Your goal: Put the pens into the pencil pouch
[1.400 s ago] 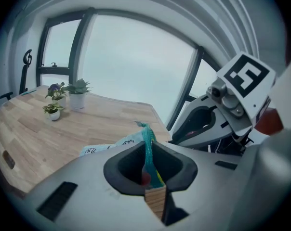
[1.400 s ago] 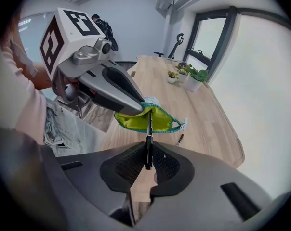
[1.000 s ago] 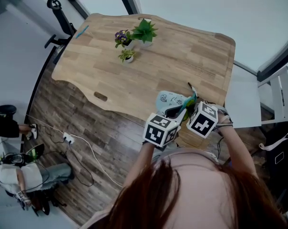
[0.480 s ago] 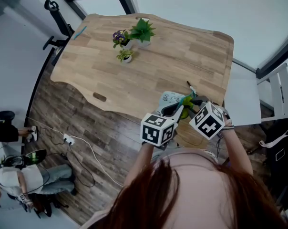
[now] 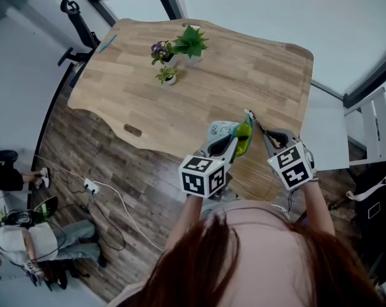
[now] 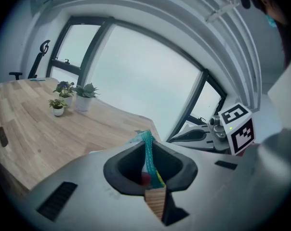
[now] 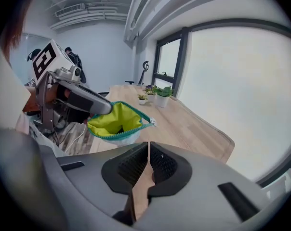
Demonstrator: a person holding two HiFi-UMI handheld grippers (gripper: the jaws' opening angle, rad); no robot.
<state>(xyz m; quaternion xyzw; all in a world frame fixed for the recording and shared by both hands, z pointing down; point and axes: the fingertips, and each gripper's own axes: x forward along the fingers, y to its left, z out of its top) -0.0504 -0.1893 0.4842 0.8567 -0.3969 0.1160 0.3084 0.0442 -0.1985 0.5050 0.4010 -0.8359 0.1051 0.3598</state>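
Grip on the pencil pouch (image 7: 115,120) is taken by the left gripper (image 6: 149,165), whose jaws are pressed together on the teal zipper edge. By this pinch the pouch appears to be held up over the near edge of the table (image 5: 244,69). Its mouth is pulled open, so that the yellow-green lining is turned toward the other hand.

Just beside it, the right gripper (image 7: 148,160) is pointed toward that opening. Its jaws are closing and almost together, and nothing is seen between them, only wood through the narrow gap. The mouth is judged to be presented this way so that a pen can be dropped in without a second grip on the fabric.

A dark patch is seen deep in the lining, but whether it is a pen cannot be told.

Farther off, three small potted plants (image 5: 192,42) are grouped on the wood, well apart from the work. At the far left corner a slim blue thing (image 5: 108,42), possibly a pen, is seen lying.
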